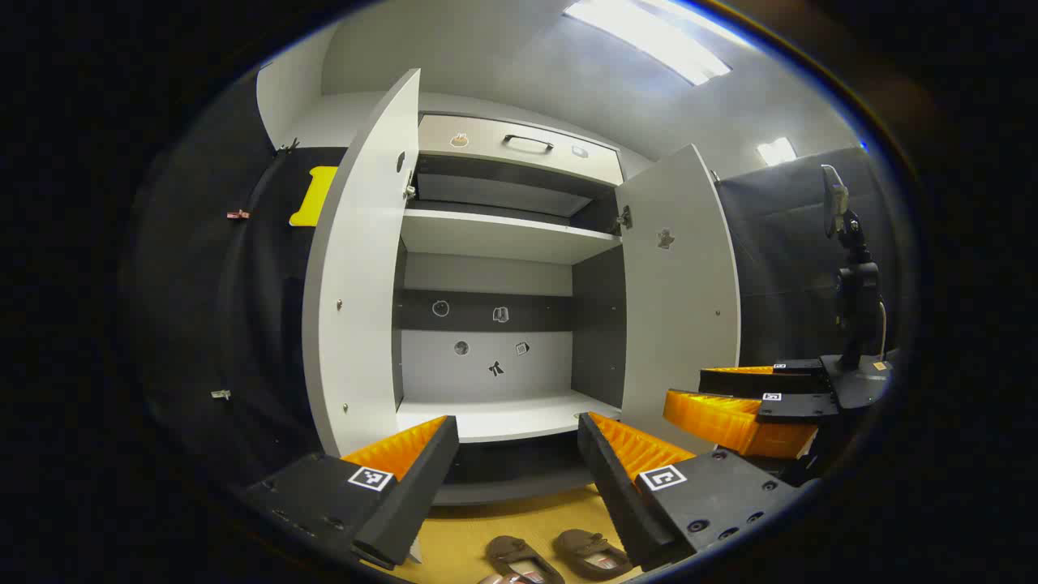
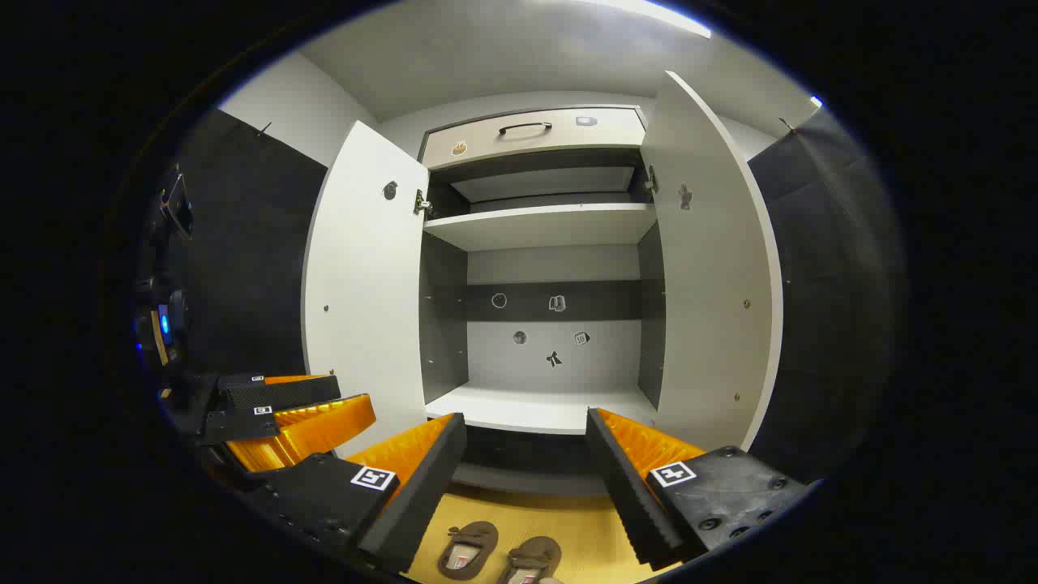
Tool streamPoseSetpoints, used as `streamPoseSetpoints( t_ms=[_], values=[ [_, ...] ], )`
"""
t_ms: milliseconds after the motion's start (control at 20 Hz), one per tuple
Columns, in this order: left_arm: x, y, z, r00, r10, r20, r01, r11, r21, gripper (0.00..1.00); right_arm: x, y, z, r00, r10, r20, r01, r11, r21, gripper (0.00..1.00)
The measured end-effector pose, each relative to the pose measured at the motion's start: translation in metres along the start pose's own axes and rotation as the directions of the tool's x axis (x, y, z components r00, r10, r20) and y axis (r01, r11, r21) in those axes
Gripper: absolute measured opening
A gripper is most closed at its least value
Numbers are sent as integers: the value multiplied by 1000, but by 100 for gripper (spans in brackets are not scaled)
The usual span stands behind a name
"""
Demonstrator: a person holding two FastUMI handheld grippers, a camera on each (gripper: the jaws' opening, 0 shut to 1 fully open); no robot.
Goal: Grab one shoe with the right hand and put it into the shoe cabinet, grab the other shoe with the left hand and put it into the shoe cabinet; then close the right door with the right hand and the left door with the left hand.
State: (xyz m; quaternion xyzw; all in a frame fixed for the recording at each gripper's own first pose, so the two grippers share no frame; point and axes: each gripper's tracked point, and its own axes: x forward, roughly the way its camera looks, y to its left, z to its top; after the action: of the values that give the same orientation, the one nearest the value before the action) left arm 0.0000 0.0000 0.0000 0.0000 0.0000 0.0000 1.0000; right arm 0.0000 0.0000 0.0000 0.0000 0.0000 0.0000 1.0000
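Brown shoes [image 2: 466, 550], pair, lying side by side on the yellow floor [image 2: 584, 527] before the open shoe cabinet [image 2: 539, 410]. Right gripper [image 2: 525, 466] and left gripper [image 1: 517, 462] hovering above, both spread, holding nothing. Advice: lower right gripper squarely over one shoe's rim.

The shoe cabinet [image 2: 535, 235] is showing white doors and shelves, with a dark grey band crossing its pale back panel. Two brown shoes [image 2: 499, 556] are lying on a yellow mat [image 2: 584, 527].
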Motion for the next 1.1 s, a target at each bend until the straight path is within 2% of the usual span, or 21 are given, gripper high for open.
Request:
streamPoseSetpoints(
  t_ms=[350,700,1100],
  values=[
    [4,-1,-2,1000,-21,-3,21,1000,-10,94,0,-1,0,1000,-19,-3,19,1000,-4,98],
    [6,3,-8,1000,-6,-18,5,1000,-14,94,0,-9,-4,999,-39,-16,39,999,2,98],
    [6,7,-14,1000,1,-21,-1,1000,-8,95,2,-8,-34,996,-52,-77,52,999,2,98]
  ],
)
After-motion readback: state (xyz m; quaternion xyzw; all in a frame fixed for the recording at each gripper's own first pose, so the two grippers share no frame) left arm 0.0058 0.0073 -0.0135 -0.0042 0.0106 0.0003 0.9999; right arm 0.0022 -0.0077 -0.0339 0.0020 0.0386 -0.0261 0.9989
